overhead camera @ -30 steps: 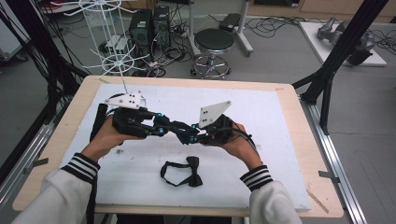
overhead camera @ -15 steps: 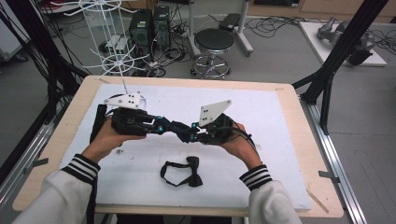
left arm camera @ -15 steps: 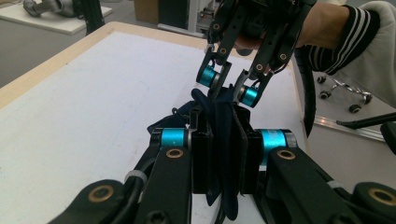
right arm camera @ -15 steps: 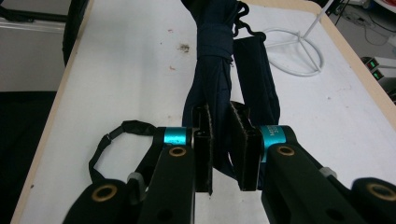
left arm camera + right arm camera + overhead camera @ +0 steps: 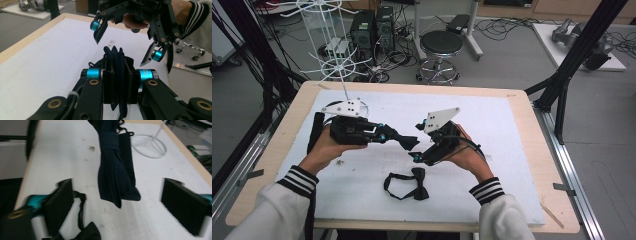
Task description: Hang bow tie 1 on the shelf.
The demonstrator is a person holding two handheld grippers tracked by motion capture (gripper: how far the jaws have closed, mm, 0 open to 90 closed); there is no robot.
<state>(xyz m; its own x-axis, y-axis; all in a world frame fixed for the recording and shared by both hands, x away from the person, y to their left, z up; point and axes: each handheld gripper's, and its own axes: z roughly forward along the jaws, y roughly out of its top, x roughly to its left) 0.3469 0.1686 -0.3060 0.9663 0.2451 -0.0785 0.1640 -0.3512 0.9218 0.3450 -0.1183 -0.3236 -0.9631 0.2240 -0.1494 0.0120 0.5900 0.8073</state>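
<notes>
The left gripper (image 5: 117, 82) is clamped on a dark blue bow tie (image 5: 118, 65), whose folded cloth sticks out past its tips toward the right gripper (image 5: 127, 37). The right gripper's jaws have just been opening and stand wide, the cloth between them untouched. A black bow tie (image 5: 408, 184) lies on the white mat (image 5: 512, 150) just below both grippers.

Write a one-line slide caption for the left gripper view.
Left gripper clamps a dark bow tie; right gripper hangs open above it.
</notes>
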